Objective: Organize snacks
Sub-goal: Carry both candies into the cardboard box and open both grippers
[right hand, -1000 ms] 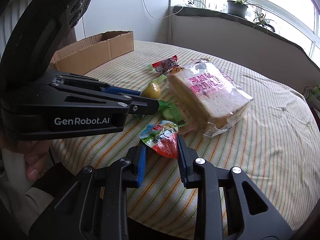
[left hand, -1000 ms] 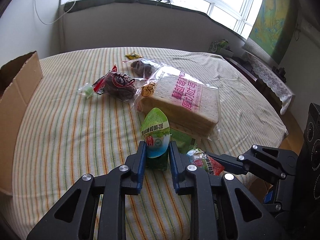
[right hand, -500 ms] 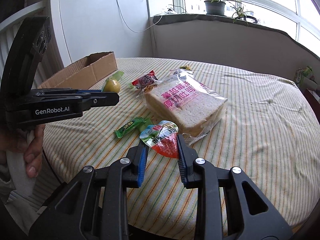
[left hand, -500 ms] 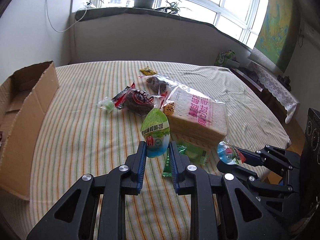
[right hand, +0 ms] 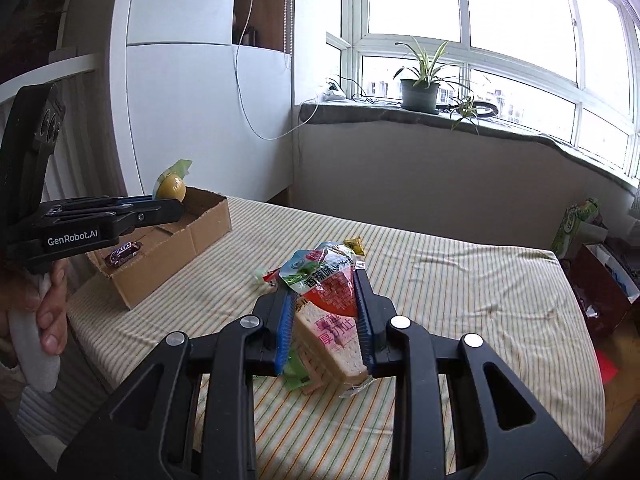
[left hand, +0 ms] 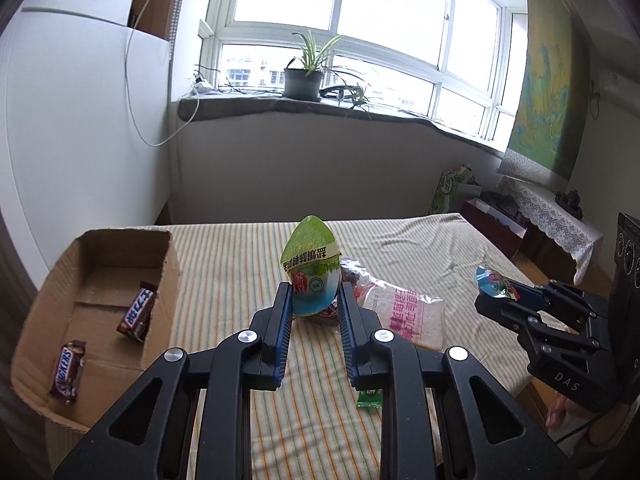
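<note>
Left gripper: we see its jaws closed on a green-lidded jelly cup, held up above the striped surface, just right of the cardboard box
Right gripper: we see its jaws clamped on a red-and-blue snack packet, lifted over the bread
Left gripper from the right wrist view: we see it at the near end of the box, with the cup's yellow underside showing
Right gripper from the left wrist view: we see it off to the right, packet at its tip
Cardboard box: open top, on the left of the worktop; we count two Snickers bars inside
Bread bag: sliced loaf in clear wrap with pink print, lying flat near the middle
Green sachet: flat on the cloth, partly hidden under the left gripper's right finger
Small yellow wrapper: beyond the bread, on the cloth
Window sill: a potted plant stands there
</note>
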Available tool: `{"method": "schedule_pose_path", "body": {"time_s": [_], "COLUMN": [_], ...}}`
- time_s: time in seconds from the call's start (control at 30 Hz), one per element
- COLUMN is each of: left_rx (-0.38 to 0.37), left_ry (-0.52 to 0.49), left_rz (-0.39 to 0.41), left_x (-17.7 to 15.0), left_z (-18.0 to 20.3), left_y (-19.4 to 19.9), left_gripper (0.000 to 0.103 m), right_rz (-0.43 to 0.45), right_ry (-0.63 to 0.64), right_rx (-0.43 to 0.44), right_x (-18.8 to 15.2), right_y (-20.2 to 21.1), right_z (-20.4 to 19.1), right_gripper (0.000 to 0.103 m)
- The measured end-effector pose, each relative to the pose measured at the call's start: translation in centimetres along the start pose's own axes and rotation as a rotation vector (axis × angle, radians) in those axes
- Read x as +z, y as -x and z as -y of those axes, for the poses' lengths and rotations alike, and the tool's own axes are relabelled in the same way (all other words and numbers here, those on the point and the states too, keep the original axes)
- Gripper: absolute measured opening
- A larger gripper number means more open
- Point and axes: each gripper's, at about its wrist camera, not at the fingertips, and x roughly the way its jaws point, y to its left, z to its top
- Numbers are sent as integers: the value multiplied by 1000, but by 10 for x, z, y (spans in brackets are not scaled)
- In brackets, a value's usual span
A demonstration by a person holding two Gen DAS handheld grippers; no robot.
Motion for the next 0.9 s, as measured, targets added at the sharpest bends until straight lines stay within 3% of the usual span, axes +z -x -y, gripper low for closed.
{"method": "schedule_pose_path", "body": {"time_s": [0.23,0.5,0.9], "left_rx": [26,75,226], "left_ry": [22,88,198], "left_rz": [58,61,46], "left_x": [6,-7,-32], "left_z": [-21,-57,-138], "left_y": [25,40,69], "left_gripper": [21,21,21], "right_rz": [5,-25,-74], "right_ry": [57,113,213], "right_rx": [16,85,291], "right_x": [16,21,35], "right_y": [-1,-26,-97], "right_z": [-29,-75,-175], "right_gripper": [28,29,29]}}
